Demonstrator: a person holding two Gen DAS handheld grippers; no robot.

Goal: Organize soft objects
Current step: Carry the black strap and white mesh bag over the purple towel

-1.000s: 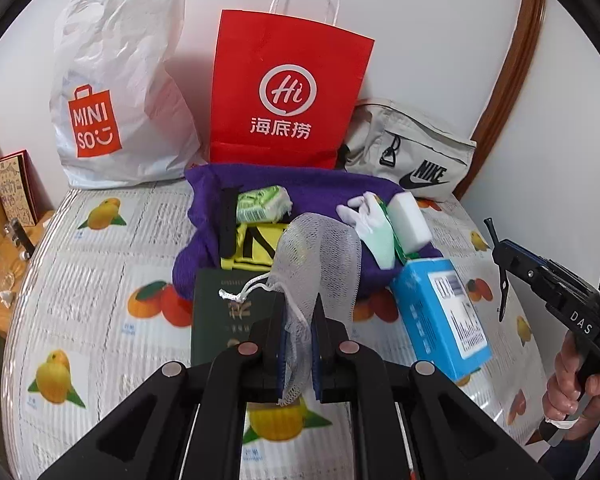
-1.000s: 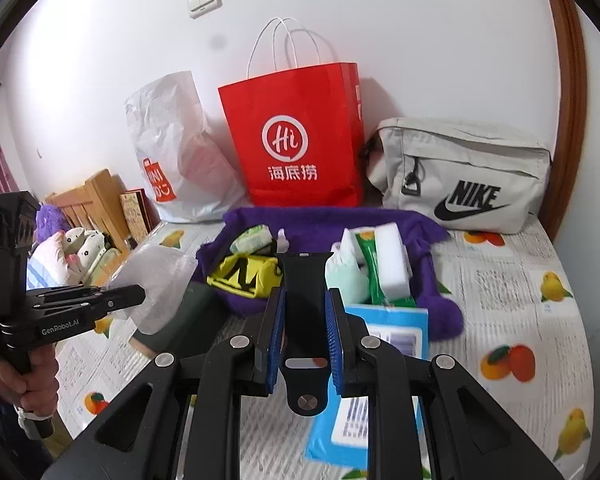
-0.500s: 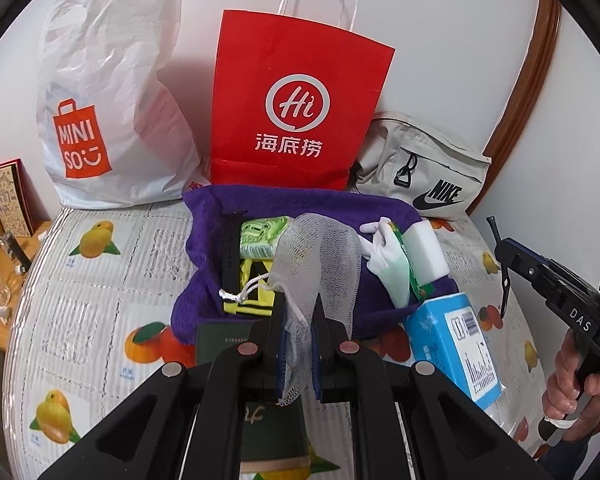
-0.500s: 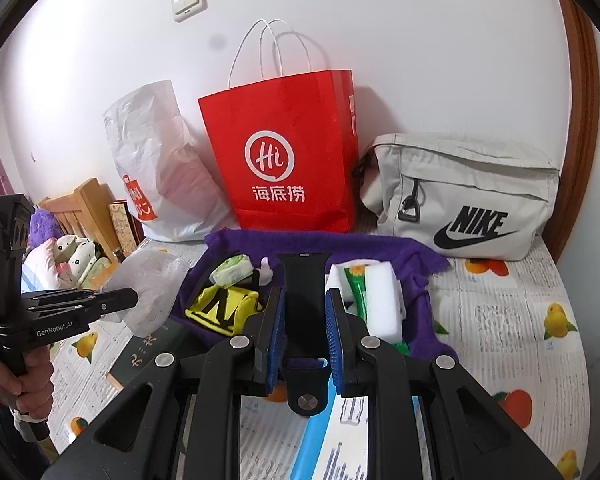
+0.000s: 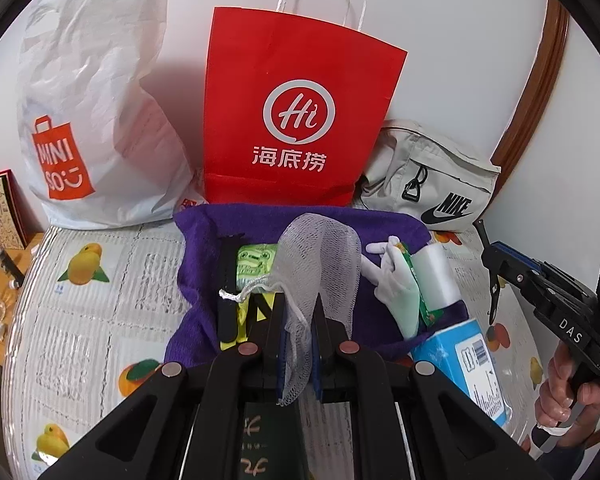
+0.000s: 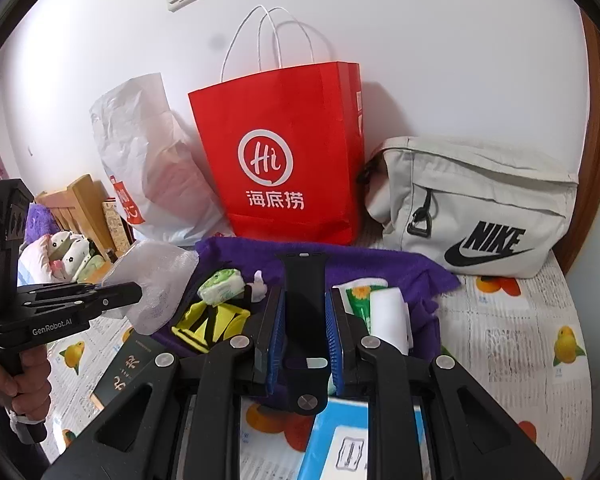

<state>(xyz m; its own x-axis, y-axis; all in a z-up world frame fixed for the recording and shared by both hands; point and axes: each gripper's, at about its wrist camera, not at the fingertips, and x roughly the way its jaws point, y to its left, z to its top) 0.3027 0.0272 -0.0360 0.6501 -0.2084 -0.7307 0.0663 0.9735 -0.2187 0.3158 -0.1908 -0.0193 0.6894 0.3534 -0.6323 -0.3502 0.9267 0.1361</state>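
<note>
White mesh pouch [image 5: 320, 264] pinched in left tool [image 5: 300, 320], black strap [image 6: 304, 304] in right tool [image 6: 304, 320].

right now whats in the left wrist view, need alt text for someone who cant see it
The left gripper pinches a white mesh pouch between its fingers, above a purple cloth strewn with small items. Behind stand a red paper bag, a white Miniso bag and a grey Nike bag; the right gripper shows at the right edge.
</note>
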